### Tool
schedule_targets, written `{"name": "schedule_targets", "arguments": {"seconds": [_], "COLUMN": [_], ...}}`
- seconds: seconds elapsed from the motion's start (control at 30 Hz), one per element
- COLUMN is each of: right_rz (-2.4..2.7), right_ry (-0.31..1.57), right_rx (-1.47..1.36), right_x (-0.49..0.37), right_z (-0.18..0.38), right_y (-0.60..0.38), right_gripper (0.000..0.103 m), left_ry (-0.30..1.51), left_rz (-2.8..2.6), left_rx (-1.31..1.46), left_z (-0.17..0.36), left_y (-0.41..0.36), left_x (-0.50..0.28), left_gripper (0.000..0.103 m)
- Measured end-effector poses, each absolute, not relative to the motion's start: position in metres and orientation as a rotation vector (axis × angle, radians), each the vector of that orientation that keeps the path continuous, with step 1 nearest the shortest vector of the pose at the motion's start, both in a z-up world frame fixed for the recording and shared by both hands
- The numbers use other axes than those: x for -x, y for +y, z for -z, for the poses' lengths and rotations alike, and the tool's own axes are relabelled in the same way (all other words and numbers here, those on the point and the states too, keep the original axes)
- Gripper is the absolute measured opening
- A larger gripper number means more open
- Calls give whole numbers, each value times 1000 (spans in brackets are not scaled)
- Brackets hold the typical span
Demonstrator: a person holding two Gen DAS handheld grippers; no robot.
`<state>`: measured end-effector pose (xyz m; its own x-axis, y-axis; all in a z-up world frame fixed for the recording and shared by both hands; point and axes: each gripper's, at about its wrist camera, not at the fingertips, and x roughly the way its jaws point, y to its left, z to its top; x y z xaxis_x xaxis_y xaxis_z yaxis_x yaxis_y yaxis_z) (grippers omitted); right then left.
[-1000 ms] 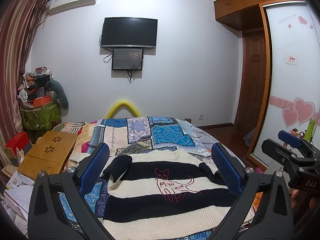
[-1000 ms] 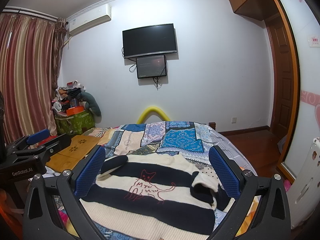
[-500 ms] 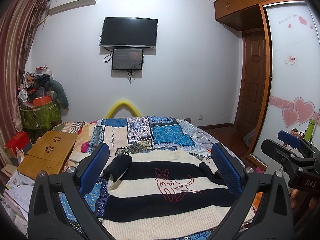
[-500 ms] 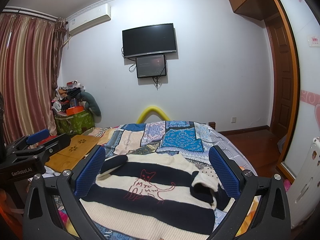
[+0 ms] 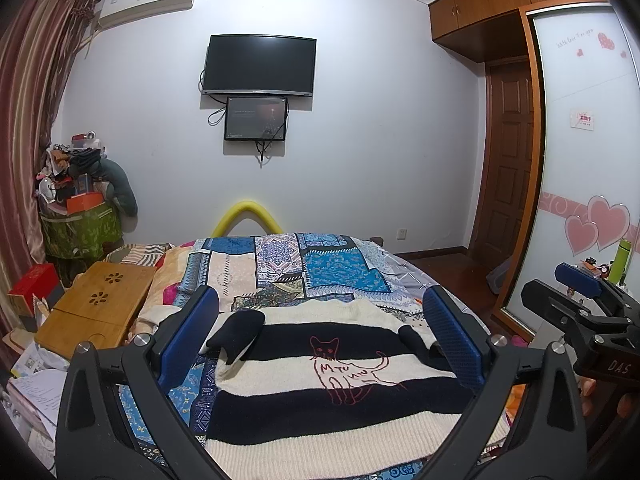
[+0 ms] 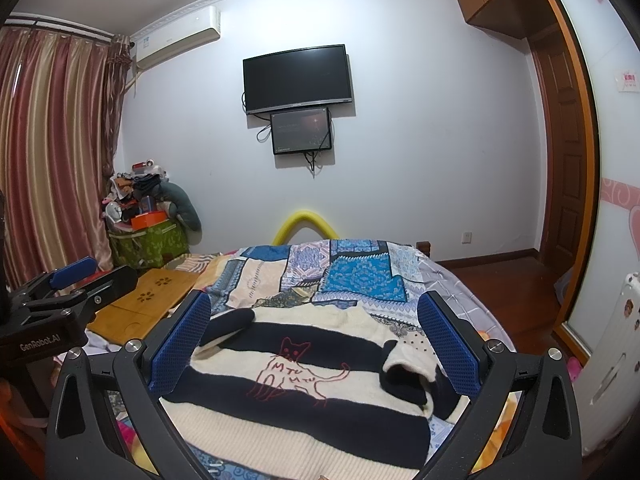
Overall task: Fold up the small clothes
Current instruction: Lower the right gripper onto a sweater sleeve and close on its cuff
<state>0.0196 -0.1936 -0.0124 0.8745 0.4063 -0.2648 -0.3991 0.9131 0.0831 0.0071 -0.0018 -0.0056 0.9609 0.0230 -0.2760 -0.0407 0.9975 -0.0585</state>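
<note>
Cream-and-navy knit fills the near half of both wrist views: a small striped sweater [image 5: 320, 376] with a red outline cat [image 5: 346, 368] stitched on its chest lies flat on a patchwork bedspread [image 5: 280, 268]. Its hem is nearest the cameras and its neckline points away toward the far wall, so the long axis runs near to far. Both sleeves are already turned in over the body, the left sleeve [image 5: 240, 330] resting dark across the upper left, the right sleeve [image 6: 404, 372] bunched at the right edge.

Neither tool holds anything. The left gripper [image 5: 320, 340] hangs over the near hem with its blue pads spread wide, framing almost the whole width of the garment, and the right gripper [image 6: 316, 344] does the same from a little farther right, jaws likewise wide apart. Neither appears to touch the cloth. Each gripper shows at the edge of the other's view, so they sit side by side, level with each other.

The sweater lies straight ahead and below both tools. By position the left hand is nearer the left hem corner, the right hand nearer the right corner and the bunched sleeve. A likely next move is to drop onto the hem corners and carry them far toward the neckline; the thick knit should fold softly but may drag the loose right sleeve out of place.
</note>
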Motion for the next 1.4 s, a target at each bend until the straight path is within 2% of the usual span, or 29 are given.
{"name": "schedule_targets", "arguments": {"seconds": [0.3,0.73,1.13,1.4], "right_rz": [-411,-345,-229,-200], "right_ry": [305,408,618,780], "right_rx": [-22,15,2,-57], "right_x": [-35,-95,-156,-189], "right_z": [29,48,82,114], "right_y": [-195,-193,-233,-255], "right_gripper": [103,103,103,103], "left_ry": [289,365,565,808], "left_rz": [-67,-161,-229,-257], "left_rx": [40,2,61,186], "left_z": [12,36,87,156], "left_y": [10,60,151,216], "left_x": [-18,-91,-182,-239], "left_gripper": [103,103,103,103]}}
